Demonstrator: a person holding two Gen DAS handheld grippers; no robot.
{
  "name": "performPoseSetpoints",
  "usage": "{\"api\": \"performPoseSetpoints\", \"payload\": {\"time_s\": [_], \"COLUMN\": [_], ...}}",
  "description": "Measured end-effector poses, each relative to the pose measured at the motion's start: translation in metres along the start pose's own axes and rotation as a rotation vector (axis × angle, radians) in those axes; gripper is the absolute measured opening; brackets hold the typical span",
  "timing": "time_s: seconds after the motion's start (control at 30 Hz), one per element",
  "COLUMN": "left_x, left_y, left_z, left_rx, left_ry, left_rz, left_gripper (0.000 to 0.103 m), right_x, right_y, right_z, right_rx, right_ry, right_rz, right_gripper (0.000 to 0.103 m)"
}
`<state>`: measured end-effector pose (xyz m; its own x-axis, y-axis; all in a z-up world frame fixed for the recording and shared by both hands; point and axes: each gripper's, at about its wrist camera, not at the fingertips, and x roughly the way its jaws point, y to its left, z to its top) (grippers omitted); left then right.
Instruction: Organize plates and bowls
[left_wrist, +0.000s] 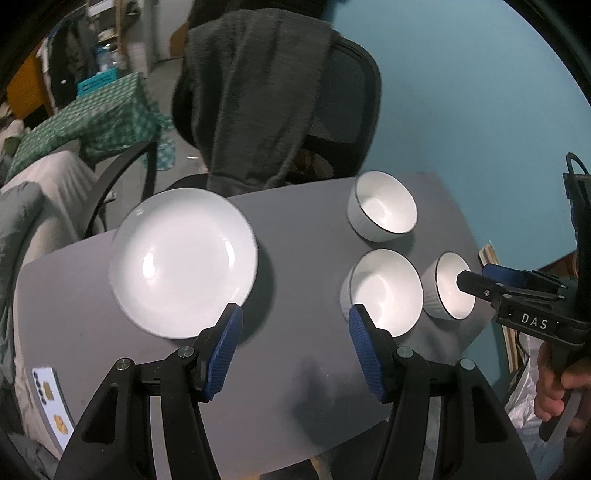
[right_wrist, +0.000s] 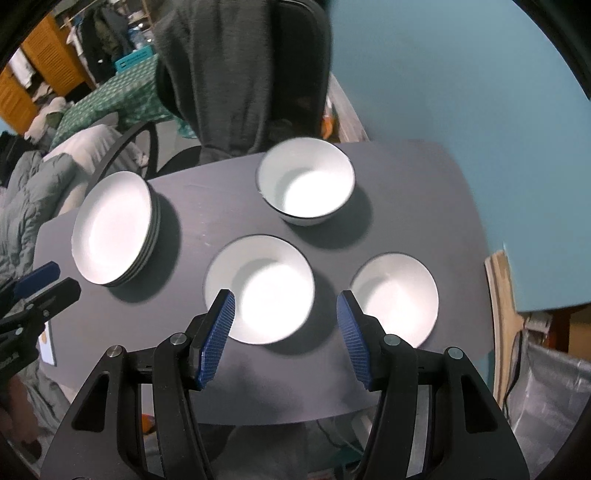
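Observation:
A stack of white plates (left_wrist: 183, 262) (right_wrist: 114, 229) sits on the left of the grey table (left_wrist: 295, 369). Three white bowls with dark rims stand on the right: a far one (left_wrist: 382, 206) (right_wrist: 306, 182), a near middle one (left_wrist: 384, 291) (right_wrist: 260, 288) and a near right one (left_wrist: 452, 286) (right_wrist: 395, 299). My left gripper (left_wrist: 295, 350) is open and empty, above the table between the plates and the middle bowl. My right gripper (right_wrist: 286, 339) is open and empty, hovering over the near edge between the two near bowls; it also shows in the left wrist view (left_wrist: 476, 278).
A black office chair (left_wrist: 343, 107) draped with a grey garment (left_wrist: 255, 92) stands behind the table. A teal wall (left_wrist: 461, 92) is at the right. A phone (left_wrist: 51, 402) lies at the table's left corner. A sofa and clutter lie to the left.

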<state>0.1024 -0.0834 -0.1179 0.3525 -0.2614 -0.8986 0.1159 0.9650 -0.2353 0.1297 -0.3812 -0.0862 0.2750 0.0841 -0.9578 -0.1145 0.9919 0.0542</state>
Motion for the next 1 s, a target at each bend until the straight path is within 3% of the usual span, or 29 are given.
{"api": "performPoseSetpoints", "payload": {"time_s": [0.4,1.0], "left_x": [0.034,0.087], "left_y": [-0.026,-0.046], "left_z": [0.01,0.006], "left_rx": [0.101,0.163], "left_ry": [0.063,0.183], "left_rz": [-0.003,-0.018], "left_gripper": [0.061,0.061], "right_x": [0.02,0.059], "right_y": [-0.035,-0.038], "right_z": [-0.018,-0.04], "right_rx": [0.135,0.198], "right_ry": [0.058,0.173], "right_rz": [0.056,0.109], "right_gripper": [0.056,0.057]}}
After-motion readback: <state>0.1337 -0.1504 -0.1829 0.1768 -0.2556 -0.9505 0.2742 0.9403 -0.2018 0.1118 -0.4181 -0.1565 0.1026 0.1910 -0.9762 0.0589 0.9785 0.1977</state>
